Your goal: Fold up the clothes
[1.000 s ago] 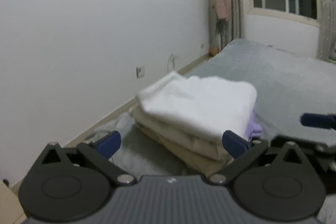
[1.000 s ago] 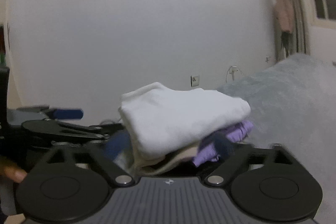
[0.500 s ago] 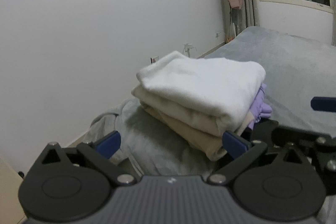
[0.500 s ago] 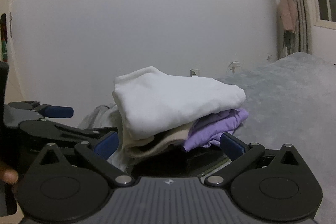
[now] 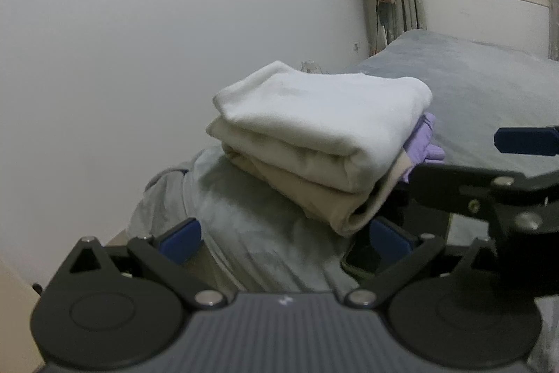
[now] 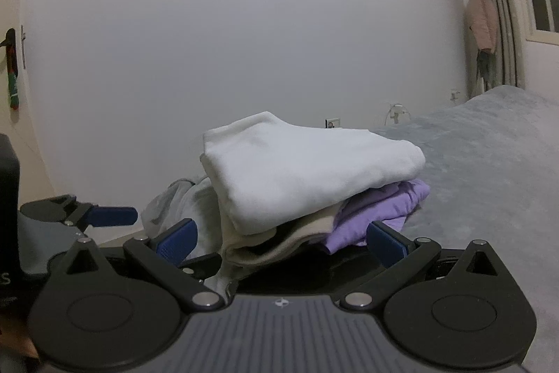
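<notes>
I'm looking over the grey bed (image 5: 489,86) w/ the stack of folded clothes (image 5: 314,135) sitting near its edge: white piece on top, beige under it, purple (image 6: 380,208) peeking out the right side. It's looking soft, light and floppy, so I'm judging the firm folded edges, low at the stack's base, best for gripping. Left gripper (image 5: 284,235) and right gripper (image 6: 281,238) are both hanging wide apart & empty, just short of the stack.

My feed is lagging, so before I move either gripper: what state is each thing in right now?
Left gripper: open, empty.
Right gripper: open, empty.
White garment: folded, top of the pile.
Beige garment: folded, under the white one.
Purple garment: folded loosely, at the bottom.
Grey blanket: spread over the bed.
Curtain: drawn aside.
</notes>
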